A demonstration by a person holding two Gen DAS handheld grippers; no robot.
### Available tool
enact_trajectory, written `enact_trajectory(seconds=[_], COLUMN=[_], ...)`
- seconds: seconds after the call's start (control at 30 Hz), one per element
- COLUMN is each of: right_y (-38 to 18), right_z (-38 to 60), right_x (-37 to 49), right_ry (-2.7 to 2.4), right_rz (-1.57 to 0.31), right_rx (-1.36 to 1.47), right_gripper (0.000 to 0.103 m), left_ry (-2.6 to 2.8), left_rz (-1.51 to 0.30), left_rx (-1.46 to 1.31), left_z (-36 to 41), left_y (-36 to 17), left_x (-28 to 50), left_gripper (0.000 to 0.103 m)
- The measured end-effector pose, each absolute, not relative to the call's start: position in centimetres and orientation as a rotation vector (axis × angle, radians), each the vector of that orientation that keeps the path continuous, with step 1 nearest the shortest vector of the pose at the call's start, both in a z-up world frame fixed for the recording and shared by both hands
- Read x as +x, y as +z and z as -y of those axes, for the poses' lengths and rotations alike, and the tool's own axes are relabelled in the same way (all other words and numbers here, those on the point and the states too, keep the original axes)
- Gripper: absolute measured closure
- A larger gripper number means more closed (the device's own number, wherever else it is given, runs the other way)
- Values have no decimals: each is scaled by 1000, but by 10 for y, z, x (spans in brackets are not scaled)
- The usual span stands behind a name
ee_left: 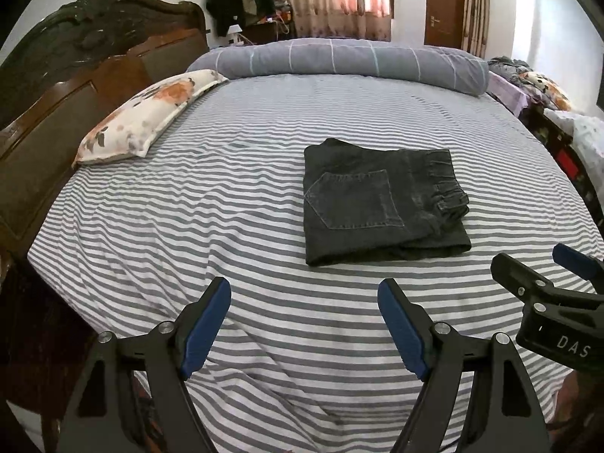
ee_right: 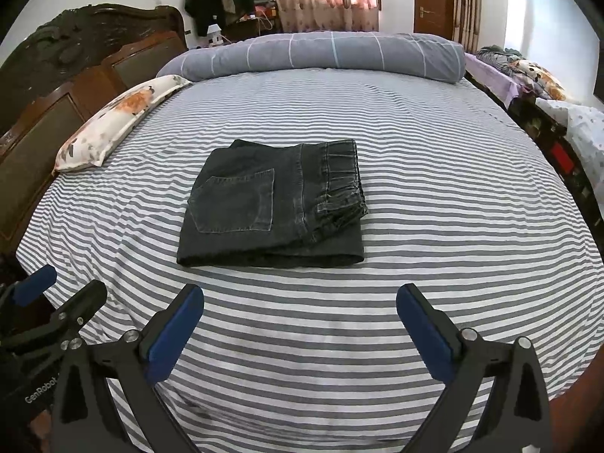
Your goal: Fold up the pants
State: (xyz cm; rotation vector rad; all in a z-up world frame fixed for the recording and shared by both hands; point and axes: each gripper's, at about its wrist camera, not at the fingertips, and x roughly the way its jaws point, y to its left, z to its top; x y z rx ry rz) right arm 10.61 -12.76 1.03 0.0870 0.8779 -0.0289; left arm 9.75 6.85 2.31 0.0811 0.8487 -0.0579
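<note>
A pair of dark charcoal denim pants (ee_left: 381, 202) lies folded into a compact rectangle on the grey-and-white striped bedsheet (ee_left: 226, 226), roughly in the middle of the bed. A stitched back pocket (ee_right: 236, 204) faces up, and the gathered elastic waistband (ee_right: 341, 185) bunches along the right side of the bundle, with the lower layers showing at the near edge.

The left gripper (ee_left: 304, 324), black-framed with blue pads, hovers above the sheet just short of the pants' near edge; its jaws stand wide apart and hold nothing. The right gripper (ee_right: 300, 326), of the same build, also hangs over the sheet close to the pants, jaws spread wide and empty. Neither touches the fabric.

In the left wrist view, the right gripper's body shows at the right edge with the white letters "DAS" (ee_left: 573, 345) readable; the lettering runs out of frame. In the right wrist view, the left gripper's body appears at the lower left bearing the white word "GenRobot" (ee_right: 40, 389), possibly cut off at its end.

A floral-print white and orange pillow (ee_left: 145, 119) rests against the carved dark wooden headboard (ee_left: 87, 60) on the left. A rolled grey quilt with pale grid lines (ee_left: 351, 62) lies across the far side of the bed.
</note>
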Motion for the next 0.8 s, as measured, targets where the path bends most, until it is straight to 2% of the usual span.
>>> enact_trajectory(seconds=[0.8], right_y=[4], right_z=[130], right_x=[88], right_ry=[-20], right_rz=[-895], right_rx=[96], right_gripper=[2], left_ry=[-60], left_rz=[-817], left_rx=[130], left_z=[-53], left_y=[25], left_x=[78], left_gripper=[23])
